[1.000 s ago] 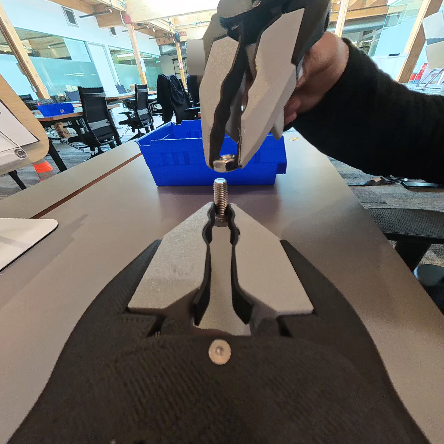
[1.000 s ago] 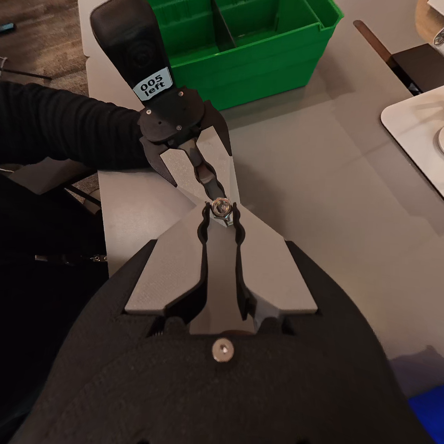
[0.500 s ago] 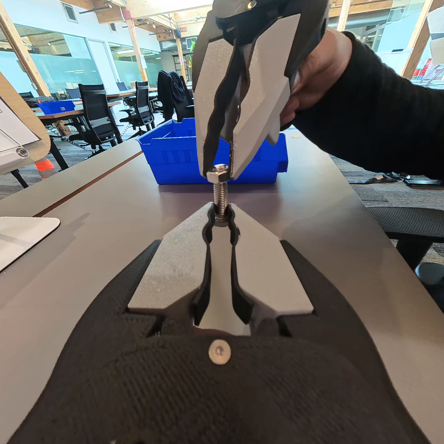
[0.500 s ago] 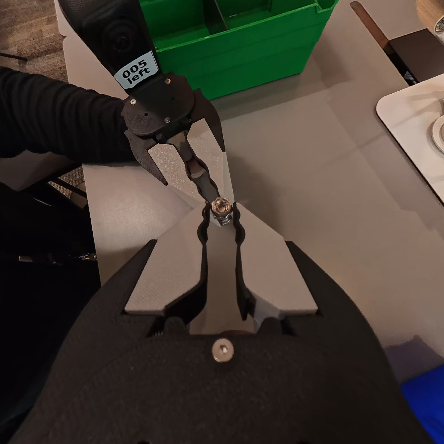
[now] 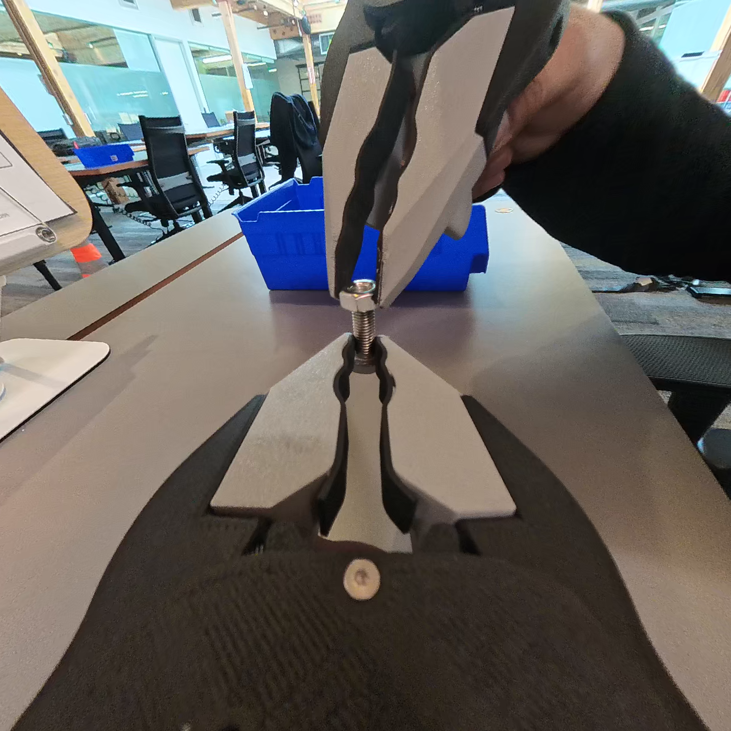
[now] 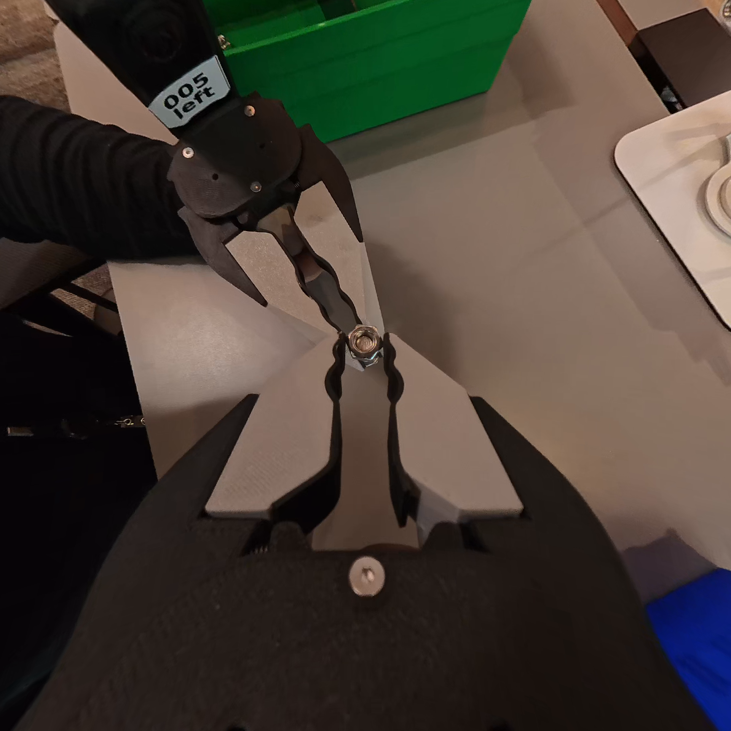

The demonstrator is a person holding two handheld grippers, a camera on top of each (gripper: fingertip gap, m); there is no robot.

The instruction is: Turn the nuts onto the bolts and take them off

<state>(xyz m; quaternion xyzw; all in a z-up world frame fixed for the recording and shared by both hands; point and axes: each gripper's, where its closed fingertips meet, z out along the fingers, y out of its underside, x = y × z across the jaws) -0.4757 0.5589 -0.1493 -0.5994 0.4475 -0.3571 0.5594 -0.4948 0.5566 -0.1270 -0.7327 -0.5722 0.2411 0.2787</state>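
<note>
Silver nut [image 5: 357, 299] and silver bolt [image 5: 363, 330]. Both the left gripper [image 5: 363, 348] and the right gripper [image 6: 362, 348] have pale grey fingers, black ribbed inner pads and a matte black body. The desk [image 5: 494, 356] is grey with a brown seam. One bin is blue [image 5: 285, 253], the other green [image 6: 375, 67]. The sleeve [image 5: 617, 166] is black.

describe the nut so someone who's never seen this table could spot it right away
Start at the blue plastic bin on the grey table; in front of it two grey-fingered grippers meet tip to tip. The small silver hex nut sits on top of the upright threaded steel bolt, pinched in the jaws of the right gripper coming from above. Unlike the round bolt, it is six-sided.
</note>
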